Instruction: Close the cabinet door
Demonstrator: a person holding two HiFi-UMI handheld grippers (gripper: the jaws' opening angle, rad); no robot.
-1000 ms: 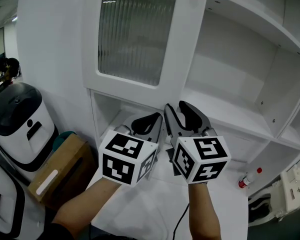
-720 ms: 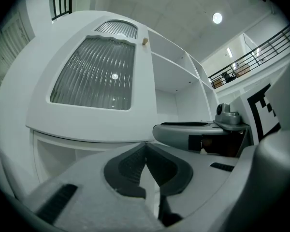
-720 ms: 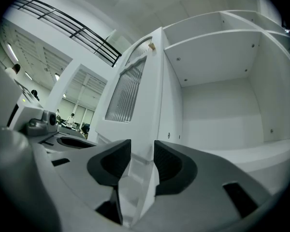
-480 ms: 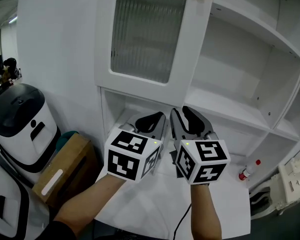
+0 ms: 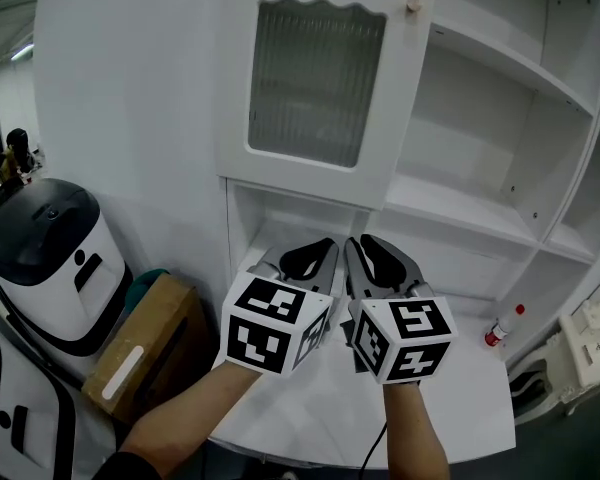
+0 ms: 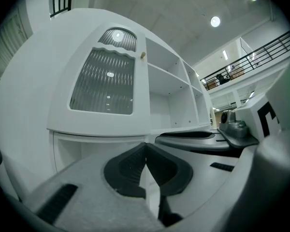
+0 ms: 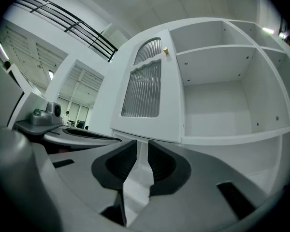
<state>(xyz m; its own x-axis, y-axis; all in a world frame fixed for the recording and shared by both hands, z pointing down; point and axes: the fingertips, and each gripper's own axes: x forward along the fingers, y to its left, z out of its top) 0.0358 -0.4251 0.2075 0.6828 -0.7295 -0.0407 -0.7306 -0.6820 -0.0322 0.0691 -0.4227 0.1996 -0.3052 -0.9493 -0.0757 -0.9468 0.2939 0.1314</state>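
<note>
The white cabinet door has a ribbed glass pane and a small knob at its upper right. It seems to lie against the cabinet front, left of the open shelves. Both grippers hover side by side below it, over the white counter, touching nothing. My left gripper has its jaws together at the tips, empty. My right gripper is closing, with a narrow gap and nothing between the jaws. The door fills the left gripper view above the left gripper. In the right gripper view the door stands beyond the right gripper.
A white and black machine and a cardboard box stand at the left. A red-capped bottle lies at the counter's right end. Under the door is an open compartment. The counter runs beneath both grippers.
Both grippers have drawn back from the cabinet, so more of the door and its knob shows. The right gripper's jaws have narrowed.
</note>
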